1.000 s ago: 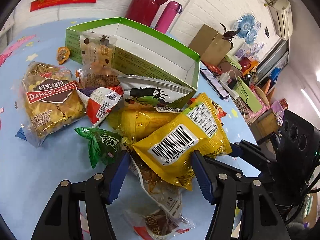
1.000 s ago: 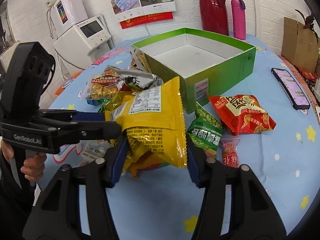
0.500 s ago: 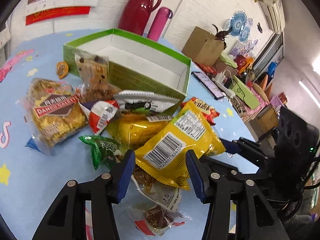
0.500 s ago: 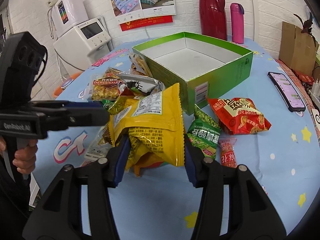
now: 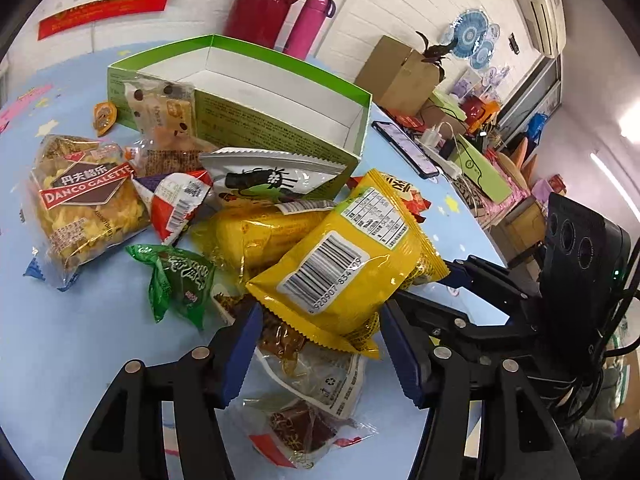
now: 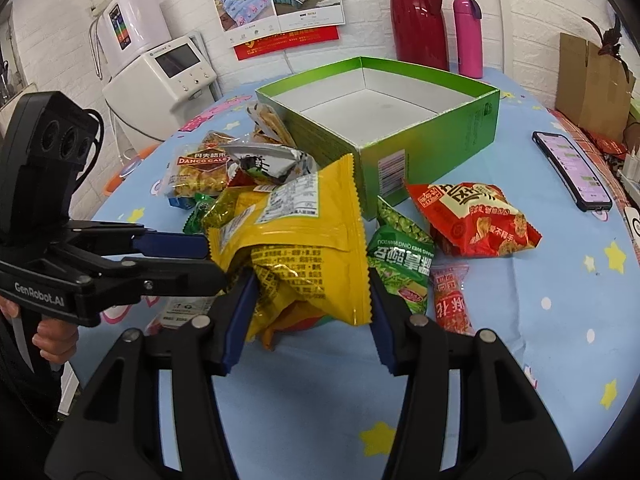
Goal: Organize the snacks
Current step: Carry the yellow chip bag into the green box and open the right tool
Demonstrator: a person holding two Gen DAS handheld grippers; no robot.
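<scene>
A: Tools both bracketed one crinkly yellow foil snack bag, which sat atop the heap on the blue star-print worktop. Left tool gaped wide, pads beside the bag's lower end, gripping nothing.

B: Right tool looked pressed against its sides. Likely staged for the empty green cardboard box just behind the heap.

"DANCO GALETTE" across the clear biscuit pack. Barcode on the yellow bag reads 6 920907 834 and some more. "GenRobot.AI" printed on the left gripper. Upside-down "QING WANDOU" on the green pea bag.
</scene>
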